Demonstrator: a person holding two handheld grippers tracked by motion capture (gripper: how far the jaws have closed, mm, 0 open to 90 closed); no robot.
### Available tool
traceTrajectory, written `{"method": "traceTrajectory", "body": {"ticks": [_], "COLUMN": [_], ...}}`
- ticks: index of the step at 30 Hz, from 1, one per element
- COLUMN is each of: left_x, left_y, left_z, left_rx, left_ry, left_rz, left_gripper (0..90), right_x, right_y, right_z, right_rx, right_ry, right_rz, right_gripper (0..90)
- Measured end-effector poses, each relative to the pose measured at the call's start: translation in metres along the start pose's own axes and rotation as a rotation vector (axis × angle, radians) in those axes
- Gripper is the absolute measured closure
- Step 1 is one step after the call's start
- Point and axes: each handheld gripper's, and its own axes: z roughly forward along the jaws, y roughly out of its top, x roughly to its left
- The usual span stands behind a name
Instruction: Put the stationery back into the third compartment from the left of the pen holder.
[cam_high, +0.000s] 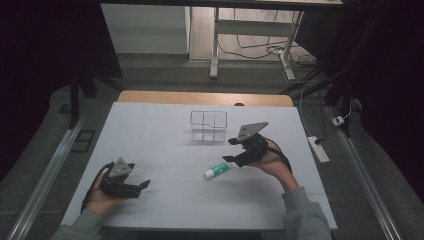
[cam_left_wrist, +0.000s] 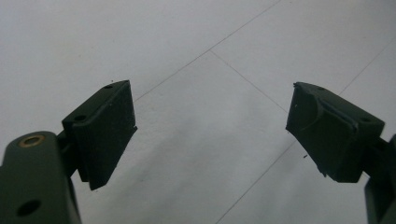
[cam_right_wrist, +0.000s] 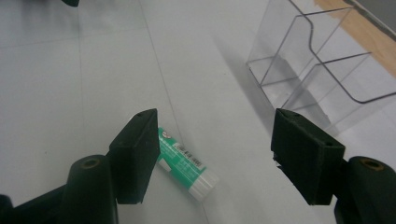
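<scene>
Glue stick lies flat on the white table, green-bodied with a white cap, just below and to the left of our right gripper. In the right gripper view the glue stick rests on the table surface beneath the jaws, its green end partly hidden behind one jaw and its white cap pointing out into the gap. Our right gripper has its jaws spread wide, and neither pad presses on the stick; it holds nothing. Beyond it stands a clear plastic organizer with several compartments, near the far side of the table; from the high view the organizer sits just left of the right gripper and well apart from the stick. Our left gripper rests low at the near left of the table, well apart from everything else. In its own view the left gripper has its jaws wide apart over bare white table, gripping nothing.
</scene>
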Motion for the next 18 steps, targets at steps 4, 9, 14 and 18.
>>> {"method": "traceTrajectory", "body": {"ticks": [4, 9, 14, 18], "left_x": [-0.001, -0.001, -0.002, -0.002], "left_y": [0.0, 0.0, 0.0, 0.0], "left_z": [0.0, -0.001, -0.001, -0.001], "left_rx": [-0.001, -0.002, -0.002, -0.002], "left_ry": [0.001, 0.001, 0.003, 0.003], "left_rz": [0.003, 0.004, 0.004, 0.004], "left_gripper": [15.3, 15.3, 15.2, 15.2], "right_x": [0.004, 0.008, 0.011, 0.014], "right_y": [0.004, 0.008, 0.01, 0.013], "right_z": [0.006, 0.012, 0.02, 0.025], "right_rx": [0.016, 0.045, 0.065, 0.077], "right_ry": [0.021, 0.06, 0.094, 0.124], "right_rz": [-0.028, -0.058, -0.075, -0.103], "right_gripper": [32.9, 33.2, 33.2, 33.2]}}
